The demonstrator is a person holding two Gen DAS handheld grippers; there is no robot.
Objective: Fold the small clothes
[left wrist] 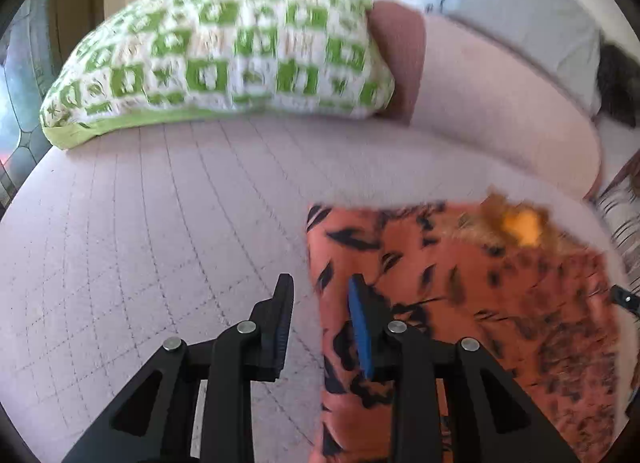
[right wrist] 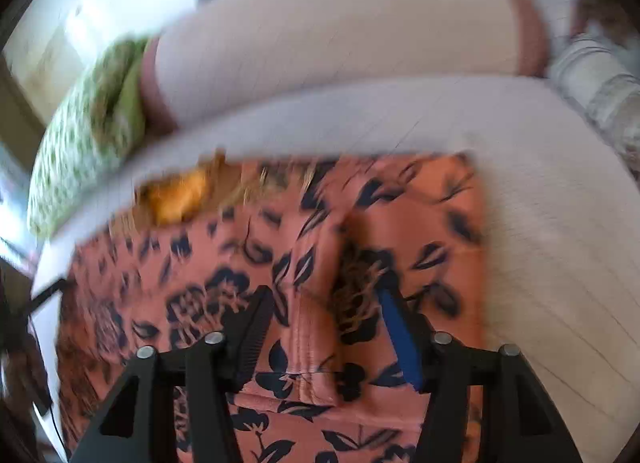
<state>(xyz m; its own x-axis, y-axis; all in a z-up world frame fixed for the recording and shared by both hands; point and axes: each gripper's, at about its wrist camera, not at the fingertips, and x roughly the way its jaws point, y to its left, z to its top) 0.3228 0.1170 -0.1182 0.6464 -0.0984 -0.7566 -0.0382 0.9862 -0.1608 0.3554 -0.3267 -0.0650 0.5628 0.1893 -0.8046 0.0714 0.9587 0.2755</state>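
Note:
A salmon-orange garment (left wrist: 480, 303) with a dark floral print lies flat on the pale quilted seat (left wrist: 160, 223). Near its far edge is a yellow-orange patch (left wrist: 524, 227). My left gripper (left wrist: 320, 289) hovers over the garment's left edge, which runs between its fingers; the jaws stand narrowly apart and open, pressing on nothing. In the right wrist view the same garment (right wrist: 224, 263) fills the foreground, with a raised fold (right wrist: 320, 343) down its middle. My right gripper (right wrist: 324, 297) stands open astride that fold, and its pads are clear of the cloth.
A green-and-white crocheted cushion (left wrist: 224, 47) lies at the back left of the seat. Behind it are a pink back cushion (left wrist: 500, 103) and a grey pillow (left wrist: 520, 3). Striped fabric (left wrist: 624, 223) sits at the right edge. A dark cable (right wrist: 48, 291) runs at the left.

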